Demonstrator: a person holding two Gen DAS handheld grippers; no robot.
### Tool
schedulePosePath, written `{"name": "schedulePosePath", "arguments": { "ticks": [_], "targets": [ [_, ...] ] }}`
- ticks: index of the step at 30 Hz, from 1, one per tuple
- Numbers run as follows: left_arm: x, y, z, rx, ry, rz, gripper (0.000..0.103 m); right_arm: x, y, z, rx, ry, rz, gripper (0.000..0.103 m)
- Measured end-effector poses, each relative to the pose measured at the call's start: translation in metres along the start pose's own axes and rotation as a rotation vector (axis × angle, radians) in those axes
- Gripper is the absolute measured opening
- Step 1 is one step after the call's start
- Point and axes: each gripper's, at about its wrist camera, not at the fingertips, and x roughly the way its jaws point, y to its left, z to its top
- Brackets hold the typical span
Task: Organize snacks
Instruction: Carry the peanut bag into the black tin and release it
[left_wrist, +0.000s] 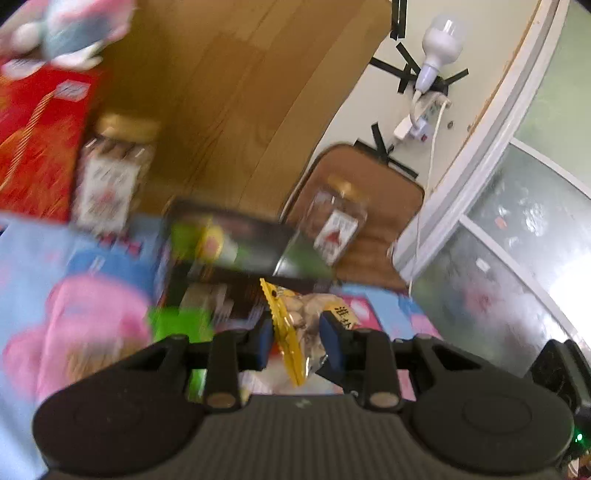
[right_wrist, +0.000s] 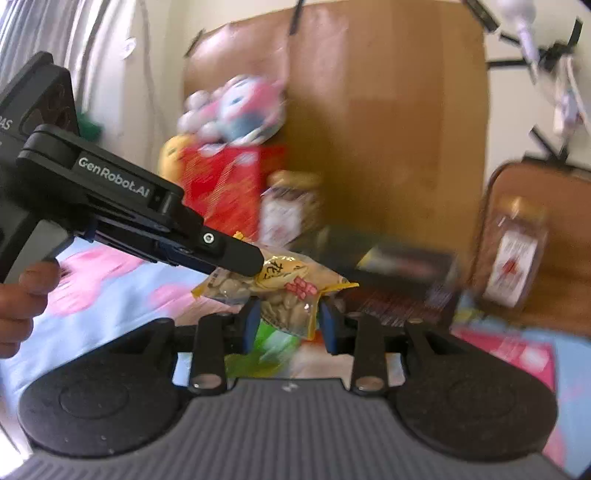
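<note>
Two hand-held grippers meet over one packet of peanuts (right_wrist: 280, 291), a clear bag with yellow edges held above a blue-and-pink cloth (right_wrist: 122, 280). The left gripper (left_wrist: 295, 339) has its blue pads (left_wrist: 330, 332) pinched on the packet's crimped yellow end. In the right wrist view it reaches in from the left, a hand (right_wrist: 22, 295) on its grip, clamping the packet's upper end. The right gripper (right_wrist: 288, 325) has narrow jaws on either side of the lower part of the same bag; the blur hides whether its pads actually press on it. Beyond the packet lies a dark box (left_wrist: 229, 236). Farther back stand a red box (left_wrist: 37, 147), a gold-lidded jar (left_wrist: 110, 173) just right of it and a plush toy (right_wrist: 236, 110) on top. A second jar (right_wrist: 513, 254) sits far right, against a brown panel (left_wrist: 373, 206). Most of the scene is motion-blurred
</note>
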Motion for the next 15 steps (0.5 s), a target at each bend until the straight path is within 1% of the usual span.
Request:
{"name": "schedulePosePath", "arguments": {
  "ticks": [3, 5, 6, 7, 8, 9, 10, 11, 12, 14, 15],
  "targets": [
    [0.042, -0.005, 0.030, 0.019, -0.007, 0.000, 0.027, 0.026, -0.040, 0.017, 0.040, -0.006, -0.046, 0.037],
    [0.070, -0.007, 0.043, 0.025, -0.003, 0.014, 0.027, 0.045, -0.064, 0.025, 0.054, -0.001, -0.083, 0.037],
    [0.083, -0.006, 0.048, 0.032, -0.003, 0.022, 0.030, 0.054, -0.073, 0.027, 0.057, 0.002, -0.108, 0.037],
    [0.097, -0.005, 0.051, 0.040, 0.006, 0.036, 0.034, 0.060, -0.080, 0.027, 0.059, 0.007, -0.126, 0.040],
    [0.112, -0.004, 0.053, 0.046, 0.029, 0.060, 0.037, 0.071, -0.088, 0.027, 0.058, 0.021, -0.147, 0.040],
    [0.123, -0.002, 0.052, 0.043, 0.060, 0.091, 0.038, 0.080, -0.094, 0.025, 0.055, 0.050, -0.172, 0.045],
    [0.125, 0.000, 0.052, 0.036, 0.073, 0.106, 0.038, 0.083, -0.098, 0.020, 0.062, 0.068, -0.210, 0.046],
    [0.119, 0.003, 0.051, 0.028, 0.055, 0.091, 0.038, 0.082, -0.103, 0.018, 0.079, 0.070, -0.239, 0.046],
    [0.108, 0.006, 0.049, 0.027, 0.022, 0.070, 0.038, 0.073, -0.109, 0.015, 0.120, 0.054, -0.247, 0.046],
    [0.080, 0.014, 0.045, 0.029, -0.044, 0.062, 0.038, 0.047, -0.113, 0.007, 0.203, 0.006, -0.195, 0.046],
    [0.065, 0.019, 0.041, 0.021, -0.065, 0.061, 0.038, 0.035, -0.113, 0.002, 0.231, -0.005, -0.168, 0.046]
  ]
}}
